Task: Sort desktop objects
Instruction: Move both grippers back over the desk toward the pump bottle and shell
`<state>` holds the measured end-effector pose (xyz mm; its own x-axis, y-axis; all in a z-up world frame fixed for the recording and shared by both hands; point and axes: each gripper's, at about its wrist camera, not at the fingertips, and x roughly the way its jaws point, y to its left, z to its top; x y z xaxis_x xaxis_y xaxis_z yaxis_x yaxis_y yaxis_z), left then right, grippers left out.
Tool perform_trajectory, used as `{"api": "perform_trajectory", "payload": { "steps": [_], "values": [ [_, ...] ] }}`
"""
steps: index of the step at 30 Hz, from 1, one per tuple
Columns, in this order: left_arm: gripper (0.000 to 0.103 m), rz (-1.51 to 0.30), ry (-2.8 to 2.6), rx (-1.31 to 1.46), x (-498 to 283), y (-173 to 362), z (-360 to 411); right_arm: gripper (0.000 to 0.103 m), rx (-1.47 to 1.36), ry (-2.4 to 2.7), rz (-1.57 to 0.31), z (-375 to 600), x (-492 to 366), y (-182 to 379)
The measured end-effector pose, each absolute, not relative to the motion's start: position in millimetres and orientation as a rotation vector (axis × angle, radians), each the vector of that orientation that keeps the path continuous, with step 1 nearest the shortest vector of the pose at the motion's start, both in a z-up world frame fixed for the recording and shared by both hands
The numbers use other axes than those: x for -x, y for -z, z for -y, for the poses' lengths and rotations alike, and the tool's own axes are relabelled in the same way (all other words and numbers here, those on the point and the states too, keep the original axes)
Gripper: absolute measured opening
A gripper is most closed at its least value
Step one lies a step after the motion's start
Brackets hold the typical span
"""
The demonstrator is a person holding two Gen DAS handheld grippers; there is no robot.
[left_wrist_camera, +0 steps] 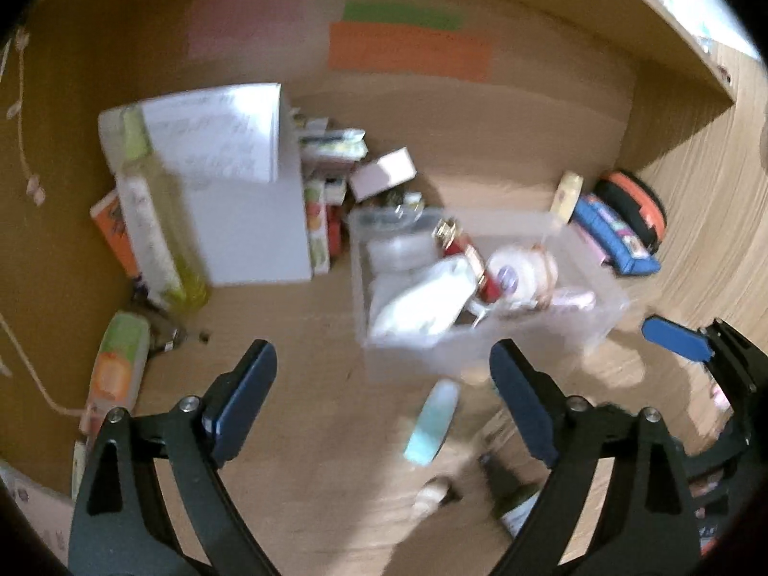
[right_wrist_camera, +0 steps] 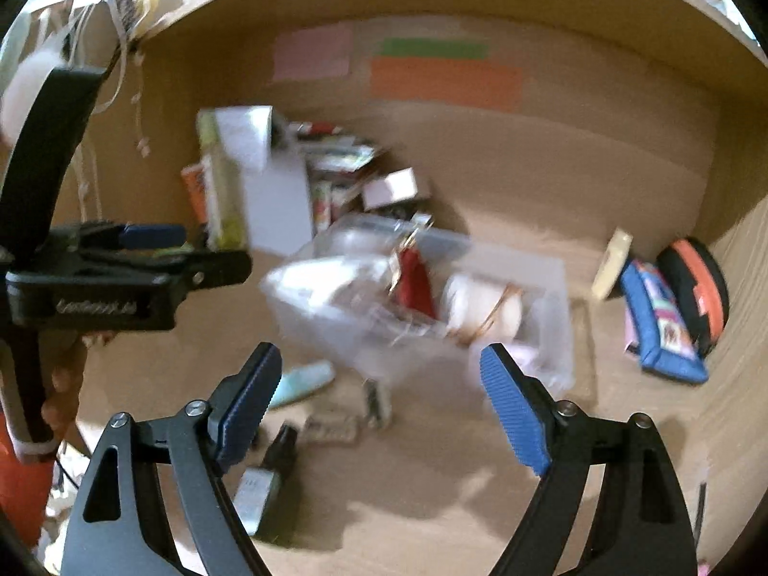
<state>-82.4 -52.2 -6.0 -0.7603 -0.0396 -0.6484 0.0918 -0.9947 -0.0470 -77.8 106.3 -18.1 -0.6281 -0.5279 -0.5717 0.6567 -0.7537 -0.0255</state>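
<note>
Both jaws gape; clear bin lies beyond.

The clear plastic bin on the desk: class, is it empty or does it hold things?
It holds things. Through the clear bin, a white pouch, a red item and a round white object lie inside.

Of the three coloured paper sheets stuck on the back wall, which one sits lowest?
The orange sheet. It is the widest and hangs directly under the narrow green strip; the pink sheet sits off to the left, starting higher up.
</note>
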Motion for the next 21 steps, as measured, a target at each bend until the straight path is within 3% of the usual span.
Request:
{"api": "perform_trajectory", "payload": {
  "steps": [14,21],
  "values": [
    [0.091,-0.151,2.757,-1.289,48.0,71.1,74.6,0.082,-0.930,2.162,-0.329,-83.2,43.7,96.1],
    [0.091,-0.106,2.772,-1.353,40.1,85.5,70.4,0.076,-0.967,2.152,-0.292,-82.4,42.3,103.6]
  ]
}}
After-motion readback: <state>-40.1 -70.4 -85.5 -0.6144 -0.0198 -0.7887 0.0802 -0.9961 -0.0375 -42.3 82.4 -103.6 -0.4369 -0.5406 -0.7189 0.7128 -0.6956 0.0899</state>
